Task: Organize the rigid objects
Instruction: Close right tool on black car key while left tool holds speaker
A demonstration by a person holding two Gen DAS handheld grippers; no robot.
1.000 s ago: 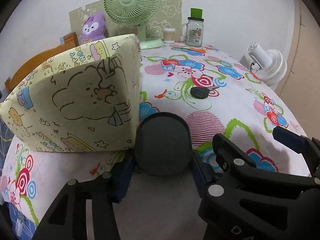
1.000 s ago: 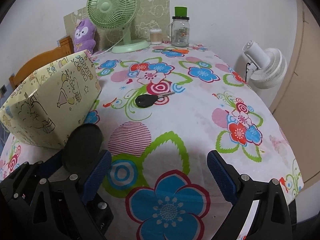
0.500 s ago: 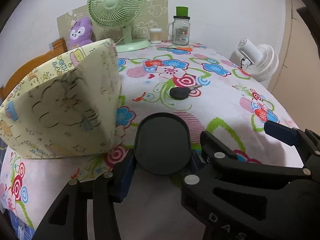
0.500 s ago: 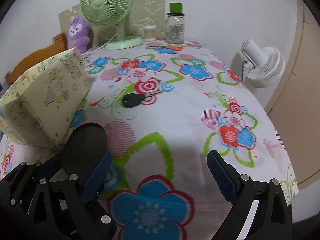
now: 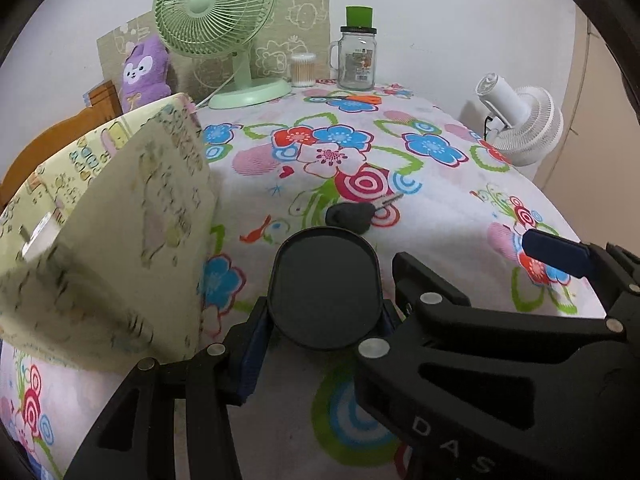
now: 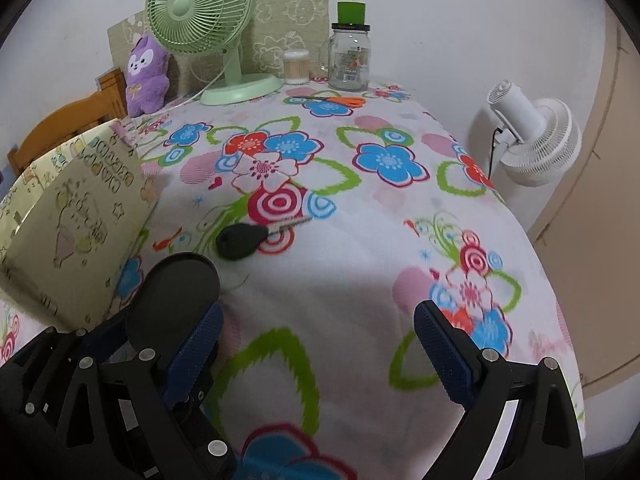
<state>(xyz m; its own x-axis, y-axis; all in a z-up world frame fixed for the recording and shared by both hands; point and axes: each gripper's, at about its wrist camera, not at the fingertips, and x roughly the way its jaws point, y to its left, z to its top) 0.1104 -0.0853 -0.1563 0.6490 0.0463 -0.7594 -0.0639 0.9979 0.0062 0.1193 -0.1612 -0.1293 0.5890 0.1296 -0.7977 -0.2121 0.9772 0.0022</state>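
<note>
My left gripper [image 5: 320, 320] is shut on a black oval case [image 5: 325, 288], held above the flowered tablecloth [image 5: 440, 208]; the case also shows at the left of the right wrist view [image 6: 174, 300]. A black car key [image 6: 242, 240] lies on the cloth just beyond the case, and shows in the left wrist view [image 5: 350, 216] too. A yellow cartoon-print fabric box [image 5: 104, 248] stands open at the left, also in the right wrist view [image 6: 72, 224]. My right gripper [image 6: 316, 348] is open and empty above the cloth, right of the left gripper.
At the back stand a green desk fan [image 6: 204, 20], a purple plush [image 6: 146, 76], a cotton-swab tub [image 6: 297, 66] and a glass jar with green lid [image 6: 349, 52]. Orange scissors [image 6: 340, 101] lie near the jar. A white fan [image 6: 532, 140] stands beyond the right edge.
Both grippers have moved right and a little forward. The fabric box has slid leftward in both views and the key is nearer the case. The left grip is unchanged.
</note>
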